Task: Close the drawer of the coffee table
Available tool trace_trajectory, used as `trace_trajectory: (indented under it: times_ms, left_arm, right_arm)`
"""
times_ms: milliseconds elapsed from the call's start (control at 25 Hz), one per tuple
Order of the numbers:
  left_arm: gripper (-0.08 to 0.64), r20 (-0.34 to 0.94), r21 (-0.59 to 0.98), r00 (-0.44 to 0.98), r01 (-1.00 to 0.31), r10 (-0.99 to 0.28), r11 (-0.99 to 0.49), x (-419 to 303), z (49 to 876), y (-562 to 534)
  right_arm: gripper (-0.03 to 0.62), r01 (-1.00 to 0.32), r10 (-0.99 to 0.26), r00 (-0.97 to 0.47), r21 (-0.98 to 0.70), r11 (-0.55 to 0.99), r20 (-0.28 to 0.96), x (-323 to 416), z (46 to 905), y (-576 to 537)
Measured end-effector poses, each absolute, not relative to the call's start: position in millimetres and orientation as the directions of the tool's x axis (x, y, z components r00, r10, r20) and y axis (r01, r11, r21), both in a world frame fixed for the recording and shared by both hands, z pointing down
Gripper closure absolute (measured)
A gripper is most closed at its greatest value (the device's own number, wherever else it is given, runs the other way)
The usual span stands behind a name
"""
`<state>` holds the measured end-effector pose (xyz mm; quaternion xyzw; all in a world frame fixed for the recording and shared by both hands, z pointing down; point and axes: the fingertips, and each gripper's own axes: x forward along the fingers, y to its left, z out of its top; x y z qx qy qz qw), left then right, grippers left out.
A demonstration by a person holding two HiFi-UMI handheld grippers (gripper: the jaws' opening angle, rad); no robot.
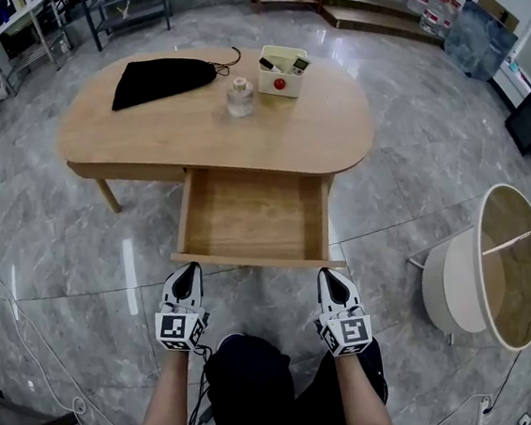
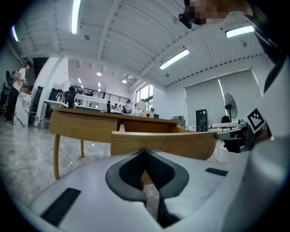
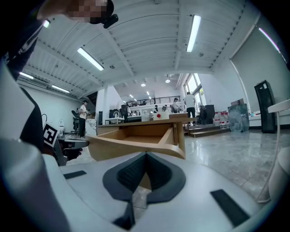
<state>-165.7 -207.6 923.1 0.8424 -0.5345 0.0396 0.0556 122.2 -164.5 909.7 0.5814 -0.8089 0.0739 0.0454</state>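
The left hand-held gripper [image 1: 189,271] and right hand-held gripper [image 1: 327,276] are held low, side by side, each with jaws pressed together and nothing gripped. Just ahead of both tips lies the front of the drawer [image 1: 247,213], its long edge set across them; contact cannot be judged. Neither is nearer. The drawer is pulled well out from under the counter [image 1: 333,134], so a straight push away is called for.

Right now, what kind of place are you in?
Probably a big open workshop or office hall, not a home: shiny grey marble floor, long strip lights on a high ceiling, and people standing far behind the wooden coffee table.
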Motion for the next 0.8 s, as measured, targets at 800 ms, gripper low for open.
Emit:
trace_trajectory:
  times_ms: [800]
  left_arm:
    - [0.535, 0.115, 0.052, 0.446, -0.895, -0.888, -0.443, -158.3, 894.8, -234.6]
  right_arm:
    - [0.566, -0.959, -0.949, -0.283, -0.042, 0.279, 0.142, 130.5, 880.6, -196.7]
